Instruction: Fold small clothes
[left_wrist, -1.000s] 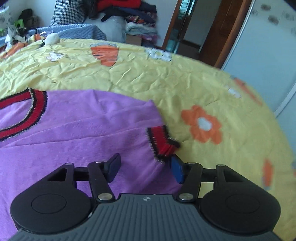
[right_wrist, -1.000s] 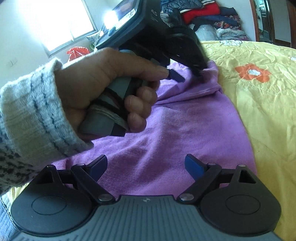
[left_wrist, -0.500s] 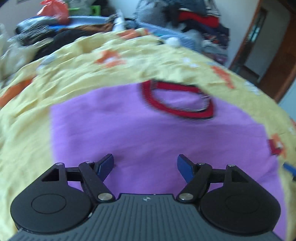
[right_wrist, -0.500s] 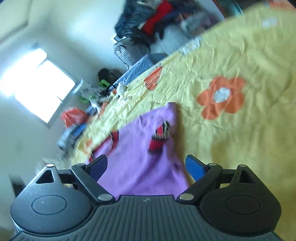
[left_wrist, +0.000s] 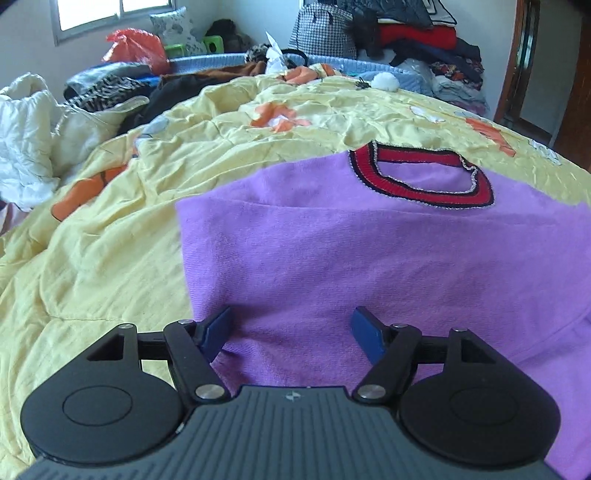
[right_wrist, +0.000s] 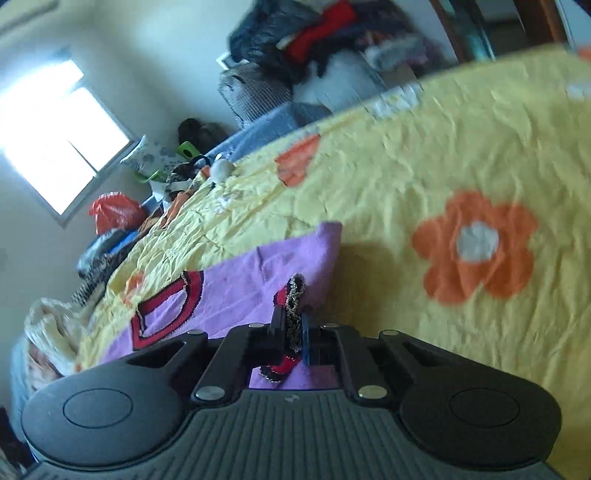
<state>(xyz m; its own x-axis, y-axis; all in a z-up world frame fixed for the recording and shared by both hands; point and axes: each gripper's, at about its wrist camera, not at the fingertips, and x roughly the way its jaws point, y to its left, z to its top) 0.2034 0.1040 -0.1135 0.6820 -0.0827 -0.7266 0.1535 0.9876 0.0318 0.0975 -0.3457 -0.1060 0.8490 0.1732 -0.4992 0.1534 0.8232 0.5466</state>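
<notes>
A purple sweater with a red-and-black collar lies flat on the yellow flowered bedspread. My left gripper hovers low over the sweater's near left part. It is open, its left pad by the fabric's left edge, and it grips nothing. In the right wrist view the sweater lies to the left, collar visible. My right gripper is shut on the red sleeve cuff, which stands up pinched between the pads.
Piled clothes and bags line the far side of the bed. A white bundle and a red plastic bag sit far left. A doorway is at the right. Bare bedspread stretches right of the sweater.
My left gripper swung from the sleeve cuff to the sweater's left side, jaws wider. My right gripper moved to the cuff and closed on it; it stood open before.
</notes>
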